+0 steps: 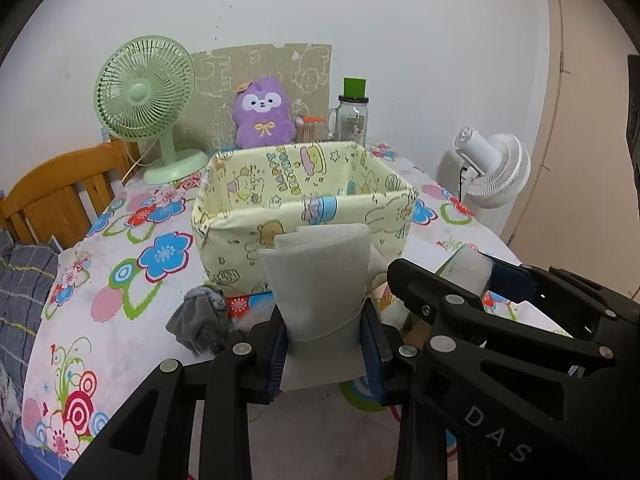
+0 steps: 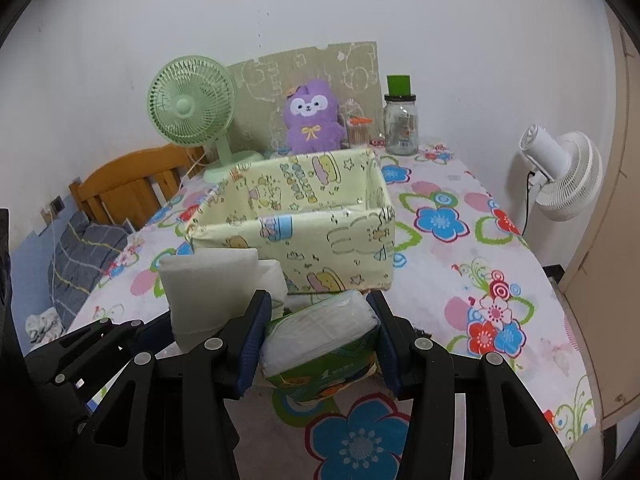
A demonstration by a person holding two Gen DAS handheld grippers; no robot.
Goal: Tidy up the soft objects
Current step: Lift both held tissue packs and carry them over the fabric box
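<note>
My left gripper (image 1: pixel 325 344) is shut on a folded white cloth (image 1: pixel 320 280) and holds it upright just in front of the yellow cartoon-print fabric box (image 1: pixel 304 204). The cloth also shows in the right wrist view (image 2: pixel 212 280). My right gripper (image 2: pixel 320 336) is shut on a green tissue pack (image 2: pixel 320 340), close beside the left gripper and before the box (image 2: pixel 296 216). A crumpled grey sock (image 1: pixel 202 320) lies on the table left of the left gripper. The box looks empty inside.
A green desk fan (image 1: pixel 146 100), a purple plush toy (image 1: pixel 262 114), a glass jar with a green lid (image 1: pixel 353 114) and a cardboard sheet stand behind the box. A white fan (image 2: pixel 560 168) stands off the table's right edge. A wooden chair (image 1: pixel 60 192) is at left.
</note>
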